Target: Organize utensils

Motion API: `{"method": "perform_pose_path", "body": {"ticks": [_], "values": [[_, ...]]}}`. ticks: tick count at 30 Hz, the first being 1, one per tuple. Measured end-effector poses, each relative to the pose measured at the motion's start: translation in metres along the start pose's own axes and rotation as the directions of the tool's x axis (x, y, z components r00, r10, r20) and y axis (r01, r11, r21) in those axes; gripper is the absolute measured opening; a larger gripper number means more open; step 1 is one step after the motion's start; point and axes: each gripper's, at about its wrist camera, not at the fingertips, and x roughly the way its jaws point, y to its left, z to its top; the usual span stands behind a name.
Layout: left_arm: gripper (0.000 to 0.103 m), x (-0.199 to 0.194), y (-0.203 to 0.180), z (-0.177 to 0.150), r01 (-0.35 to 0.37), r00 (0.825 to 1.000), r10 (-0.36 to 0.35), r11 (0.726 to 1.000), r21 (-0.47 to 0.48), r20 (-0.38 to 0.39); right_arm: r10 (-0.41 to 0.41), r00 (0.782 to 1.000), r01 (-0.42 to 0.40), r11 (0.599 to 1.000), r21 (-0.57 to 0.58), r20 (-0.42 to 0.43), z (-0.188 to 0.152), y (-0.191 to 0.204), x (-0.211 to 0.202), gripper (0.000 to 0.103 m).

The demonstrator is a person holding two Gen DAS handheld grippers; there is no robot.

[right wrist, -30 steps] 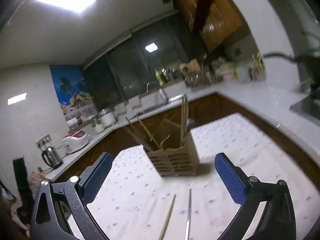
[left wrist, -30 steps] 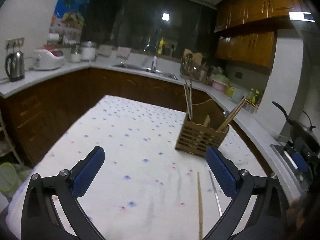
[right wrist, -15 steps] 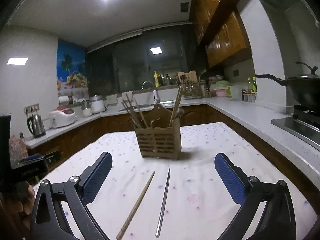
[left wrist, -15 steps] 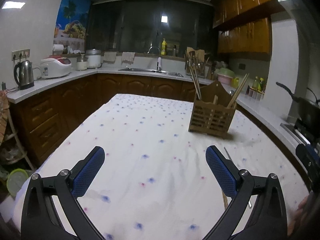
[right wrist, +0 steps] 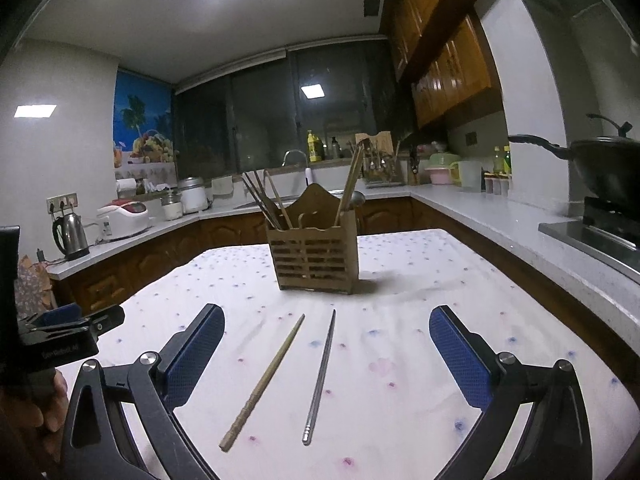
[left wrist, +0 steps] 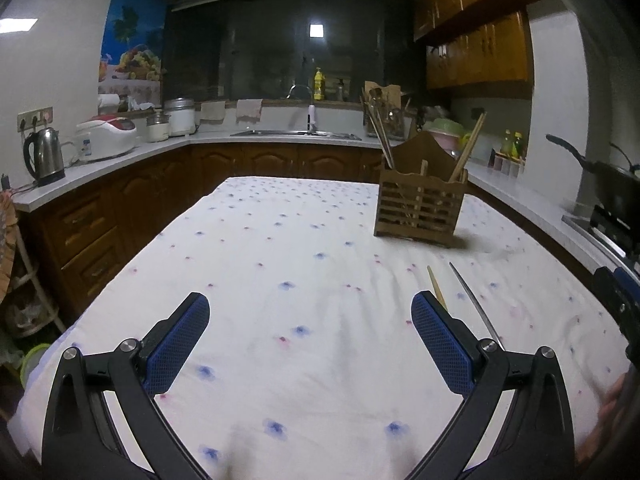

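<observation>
Both the right gripper [right wrist: 327, 344] and the left gripper [left wrist: 310, 330] are spread wide and hold nothing. A wooden chopstick [right wrist: 264, 380] and a metal chopstick [right wrist: 320, 376] lie side by side on the tablecloth [right wrist: 400, 320], between the right fingers, with the wooden holder [right wrist: 316, 258] beyond.

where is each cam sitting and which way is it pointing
Left wrist: on the left claw, low over the table, facing the wooden holder at right; its open blue pads show.
Right wrist: on the right claw, facing the holder straight on, wooden chopstick and metal chopstick lying between its open pads.
Both share holder, chopsticks, table.
</observation>
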Motion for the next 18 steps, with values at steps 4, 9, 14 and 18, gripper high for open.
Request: {"method": "perform_pose_path", "body": {"ticks": [4, 9, 14, 18], "values": [[0.103, -0.002, -0.005, -0.004, 0.005, 1.0, -0.005, 1.0, 0.019, 0.006, -0.007, 1.0, 0.007, 1.0, 0.013, -0.006, -0.003, -0.004, -0.001, 0.103], [0.103, -0.004, -0.01, -0.007, 0.009, 1.0, -0.009, 0.999, 0.033, 0.007, -0.016, 1.0, 0.016, 1.0, 0.02, -0.004, -0.007, -0.006, -0.005, 0.103], [0.103, -0.008, -0.014, -0.009, 0.009, 1.0, -0.01, 0.999, 0.042, 0.02, -0.018, 1.0, 0.018, 1.0, 0.016, 0.007, -0.008, -0.006, -0.009, 0.103], [0.103, -0.008, -0.015, -0.01, 0.008, 1.0, -0.009, 0.999, 0.043, 0.02, -0.016, 1.0, 0.016, 1.0, 0.015, 0.008, -0.009, -0.006, -0.01, 0.103]]}}
